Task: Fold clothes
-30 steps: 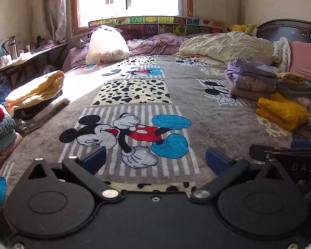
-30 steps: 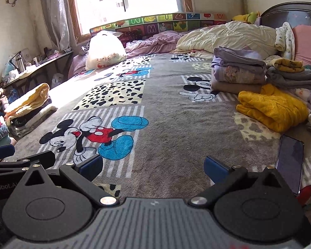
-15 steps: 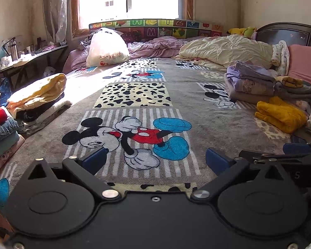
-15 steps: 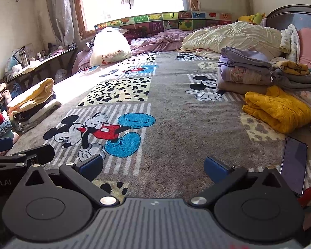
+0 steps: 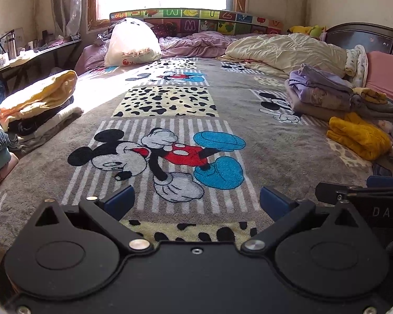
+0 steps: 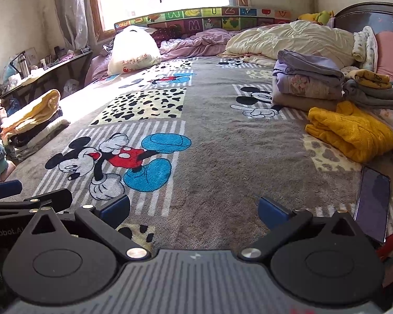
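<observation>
A crumpled yellow knit garment (image 5: 359, 138) (image 6: 351, 133) lies at the right on the grey cartoon-mouse blanket (image 5: 186, 99) (image 6: 222, 136). Behind it stands a folded purple and beige stack (image 5: 319, 94) (image 6: 306, 83), with a grey and yellow pile (image 6: 372, 89) beside it. Folded clothes (image 5: 36, 104) (image 6: 31, 120) are stacked along the left edge. My left gripper (image 5: 195, 200) is open above the blanket, nothing between its blue pads. My right gripper (image 6: 194, 206) is open too and holds nothing. Each gripper shows at the edge of the other's view.
A dark phone (image 6: 372, 204) lies on the blanket at the right, close to my right gripper. A white plastic bag (image 5: 131, 44), a cream duvet (image 5: 288, 49) and purple bedding (image 5: 196, 44) fill the far end under the window. A cluttered side table (image 5: 26, 57) stands left.
Both views drifted slightly over the second: the blanket pattern sits a little differently in frame. Both grippers stayed open and empty; no clothes moved.
</observation>
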